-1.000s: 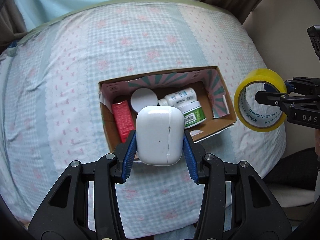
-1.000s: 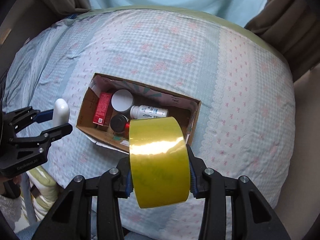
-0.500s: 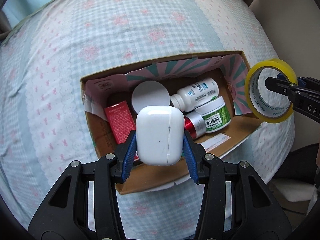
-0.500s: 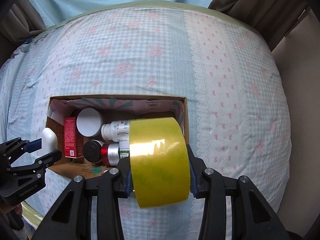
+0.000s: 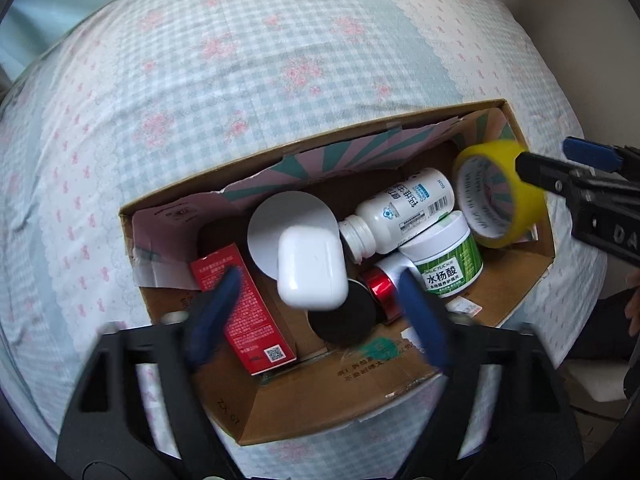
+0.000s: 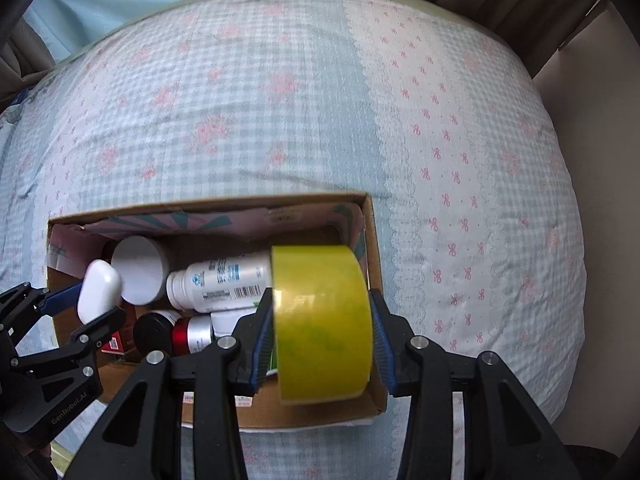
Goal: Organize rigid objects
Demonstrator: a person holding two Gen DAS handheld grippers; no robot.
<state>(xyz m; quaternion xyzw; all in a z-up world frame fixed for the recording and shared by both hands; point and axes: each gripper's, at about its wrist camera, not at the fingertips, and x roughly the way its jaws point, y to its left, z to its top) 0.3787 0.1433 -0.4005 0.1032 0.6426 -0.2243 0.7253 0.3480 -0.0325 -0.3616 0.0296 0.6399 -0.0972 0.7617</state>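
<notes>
The left gripper (image 5: 316, 312) is spread, the case (image 5: 311, 267) loose over the box (image 5: 304, 404). The right gripper (image 6: 320, 344) looks slack around the tape (image 6: 322, 324); free it low at the box's right end.

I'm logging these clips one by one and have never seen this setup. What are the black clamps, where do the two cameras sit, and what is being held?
There is no robot here. A person holds a two-finger clamp in each hand, and a fisheye camera on each clamp looks forward along its fingers. One picture comes from the left gripper, the other from the right gripper.

An open cardboard box sits on a checked bed cover. Inside it are a white bottle lying on its side, a green jar and a red carton, among other things.

The left jaws are spread wide, with a white case loose between them above the box. The right jaws flank a yellow tape roll at the box's right end. The pictures do not show whether they are gripping it.
</notes>
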